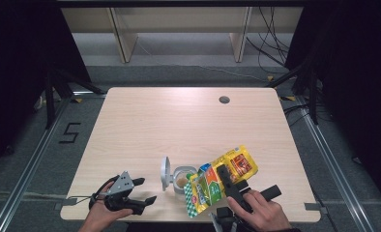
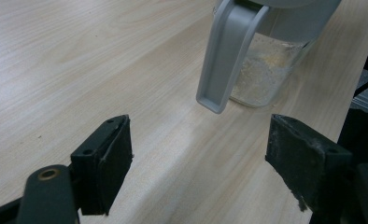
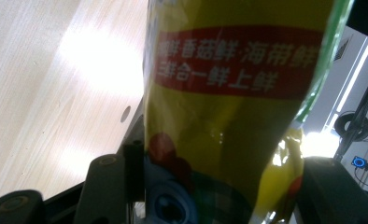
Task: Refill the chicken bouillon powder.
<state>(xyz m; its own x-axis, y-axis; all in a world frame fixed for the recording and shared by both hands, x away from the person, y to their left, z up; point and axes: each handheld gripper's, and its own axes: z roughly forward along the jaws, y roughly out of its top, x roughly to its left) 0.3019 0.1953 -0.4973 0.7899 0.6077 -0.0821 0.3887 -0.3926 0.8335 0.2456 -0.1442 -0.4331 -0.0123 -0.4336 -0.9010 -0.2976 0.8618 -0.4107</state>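
Open tabletop (image 1: 179, 121) beyond jar (image 1: 181, 180) and tilted pouch (image 1: 217, 181).

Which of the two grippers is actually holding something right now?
The right gripper: its jaws clamp the yellow pouch. The left gripper stands open beside the jar.

The table (image 1: 145, 125) is pale, matt wood grain. The pouch (image 1: 212, 186) is glossy, crinkled foil-like plastic. The jar (image 1: 181, 181) is clear plastic with a smooth grey plastic lid (image 1: 165, 171).
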